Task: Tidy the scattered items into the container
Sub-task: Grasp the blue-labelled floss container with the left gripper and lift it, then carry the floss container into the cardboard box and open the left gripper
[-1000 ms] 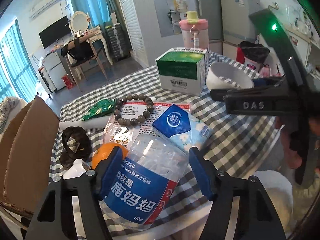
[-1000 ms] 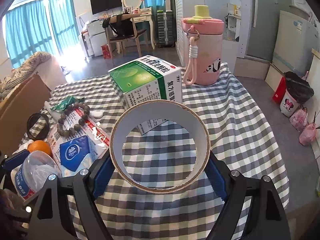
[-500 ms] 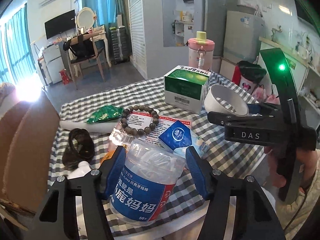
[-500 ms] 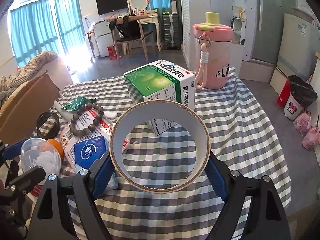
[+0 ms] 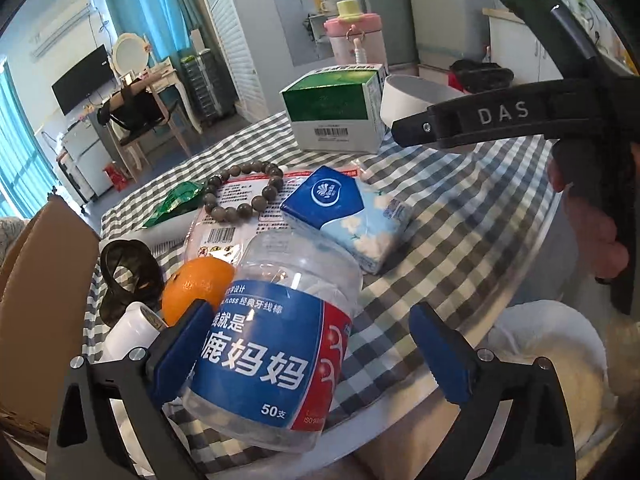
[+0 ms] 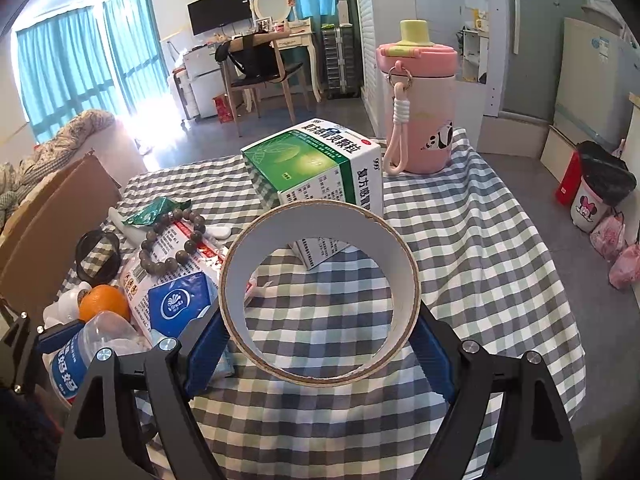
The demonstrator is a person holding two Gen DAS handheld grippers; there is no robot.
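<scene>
1. Left gripper (image 5: 310, 344): jaws opening. The floss-pick jar (image 5: 276, 332) lies tilted between them at the near table edge. The left pad touches the label; the right pad stands clear of the jar, with a gap showing.
2. The jar is clear plastic with a blue and red label, lying on its side on the checked tablecloth (image 5: 460, 216), with its lid end toward the camera.
3. Right gripper (image 6: 320, 344): jaws spread wide and clamped on the tape roll (image 6: 320, 292). Both blue pads press the roll's outer sides. The roll stands on edge, and the cloth shows through its hole.
4. Just beside the jar: an orange (image 5: 198, 286), touching its left shoulder; a tissue pack (image 5: 348, 216) behind it on the right.
5. Further back sits a printed packet (image 5: 240, 220) with a bead bracelet (image 5: 244, 192) on top, then a green sachet (image 5: 176, 202) and a black ring-shaped item (image 5: 128, 268) to the left.
6. The green medicine box (image 6: 316, 168) sits mid-table; the pink bottle (image 6: 418, 104) stands upright behind it, near the far edge.
7. A cardboard box (image 6: 52, 216) sits at the table's left side, flaps up. Its inside can't be seen.
8. The person's hand (image 5: 592, 216) grips the right gripper's handle in the left wrist view.
</scene>
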